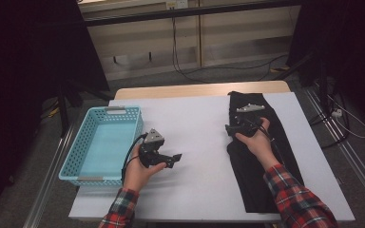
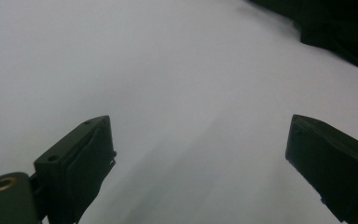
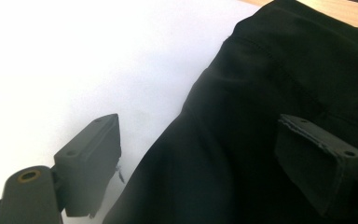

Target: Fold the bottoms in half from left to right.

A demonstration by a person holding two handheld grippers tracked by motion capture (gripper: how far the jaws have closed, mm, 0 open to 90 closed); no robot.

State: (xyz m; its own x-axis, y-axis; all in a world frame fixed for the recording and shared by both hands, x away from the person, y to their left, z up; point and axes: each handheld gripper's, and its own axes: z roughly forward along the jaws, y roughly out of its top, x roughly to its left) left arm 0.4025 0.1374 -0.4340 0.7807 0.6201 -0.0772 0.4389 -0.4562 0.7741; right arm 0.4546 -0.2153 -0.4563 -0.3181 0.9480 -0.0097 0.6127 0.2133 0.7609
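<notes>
Right gripper: jaws wide apart, nothing pinched; one jaw over the white table cover, the other over the black garment, straddling its left edge.
Left gripper: jaws spread wide and empty above the bare cover, held between the garment and the basket.
Black garment: lies flat and lengthwise along the right part of the table cover, well apart from the basket.
Basket: light blue, at the cover's left edge.
Hands: plaid sleeves behind both.
</notes>
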